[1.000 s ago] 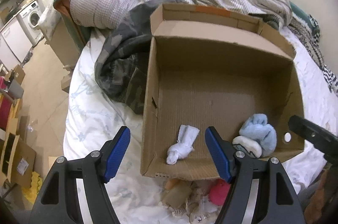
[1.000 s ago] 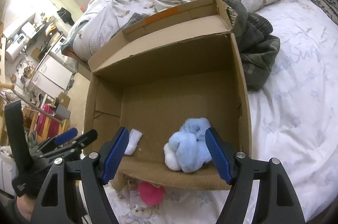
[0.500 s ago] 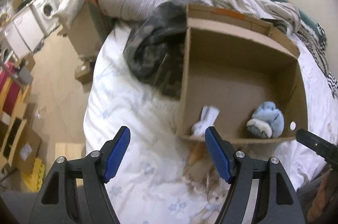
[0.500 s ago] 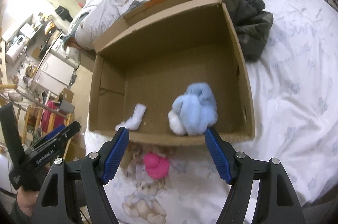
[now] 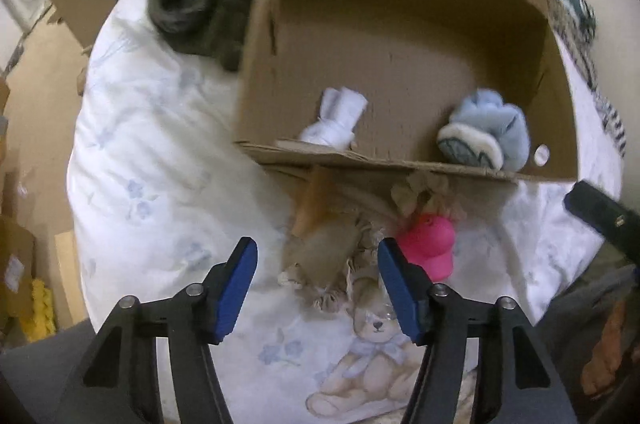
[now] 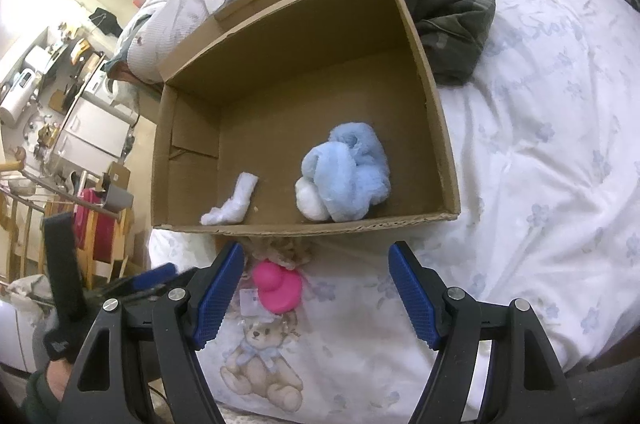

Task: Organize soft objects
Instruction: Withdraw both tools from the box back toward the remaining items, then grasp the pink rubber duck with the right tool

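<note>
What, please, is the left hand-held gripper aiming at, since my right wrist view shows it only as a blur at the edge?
Observer: In the left wrist view, the left hand-held gripper is open above a tan frayed bundle on the bed sheet, in front of the box. Its jaws have just been closing somewhat, but the pads do not touch the bundle.
Operator: Thank you. Could you tell me what the blue thing in the box is?
Observer: It looks like a fluffy blue slipper; its white sole with a grey tread faces that camera.
</note>
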`<state>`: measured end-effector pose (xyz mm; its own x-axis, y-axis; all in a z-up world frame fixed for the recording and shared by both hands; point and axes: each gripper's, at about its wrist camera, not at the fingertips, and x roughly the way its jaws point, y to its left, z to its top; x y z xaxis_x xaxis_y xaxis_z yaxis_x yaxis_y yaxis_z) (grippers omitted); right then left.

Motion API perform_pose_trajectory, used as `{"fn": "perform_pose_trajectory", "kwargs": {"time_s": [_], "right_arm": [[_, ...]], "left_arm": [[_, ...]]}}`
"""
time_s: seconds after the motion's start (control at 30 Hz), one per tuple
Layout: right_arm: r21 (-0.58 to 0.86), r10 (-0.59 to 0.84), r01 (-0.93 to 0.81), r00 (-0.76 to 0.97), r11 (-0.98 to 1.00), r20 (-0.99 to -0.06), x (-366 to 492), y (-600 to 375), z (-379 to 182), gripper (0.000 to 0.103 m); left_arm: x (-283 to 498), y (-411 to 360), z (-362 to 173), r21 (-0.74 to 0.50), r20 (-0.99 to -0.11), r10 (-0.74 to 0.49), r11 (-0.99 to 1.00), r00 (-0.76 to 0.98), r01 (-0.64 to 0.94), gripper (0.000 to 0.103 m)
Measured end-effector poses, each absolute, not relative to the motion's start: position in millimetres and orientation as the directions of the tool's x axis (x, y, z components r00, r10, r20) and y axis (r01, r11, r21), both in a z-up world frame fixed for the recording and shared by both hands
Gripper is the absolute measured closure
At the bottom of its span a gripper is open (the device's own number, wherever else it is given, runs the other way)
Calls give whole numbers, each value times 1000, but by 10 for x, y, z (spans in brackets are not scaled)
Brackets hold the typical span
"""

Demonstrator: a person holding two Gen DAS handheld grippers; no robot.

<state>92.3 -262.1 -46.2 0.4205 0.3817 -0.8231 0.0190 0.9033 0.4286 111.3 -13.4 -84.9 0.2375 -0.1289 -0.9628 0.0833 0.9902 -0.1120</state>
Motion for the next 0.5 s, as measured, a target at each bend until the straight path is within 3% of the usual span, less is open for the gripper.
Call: {"fn": "perform_pose_trajectory", "kwargs": {"time_s": [0.1, 0.17, 0.23, 0.5], "right_arm": [[428, 381, 23, 416, 903, -826, 929, -2626, -476, 24], [429, 382, 23, 416, 903, -825, 931, -2624, -474, 24], [430, 382, 23, 417, 903, -825, 926, -2626, -471, 24], [449, 408, 15, 394, 893, -824, 940, -2599, -515, 24]], "left_arm": [[1153, -216, -949, -87, -970, -109, 990, 218, 108, 47], [1162, -251, -1017, -95, -975, -116, 988, 187, 120, 82], [1144, -266, -1031, -91, -978, -113, 987, 174, 130, 94], [873, -138, -392, -149, -943, -187, 977, 274, 154, 97]]}}
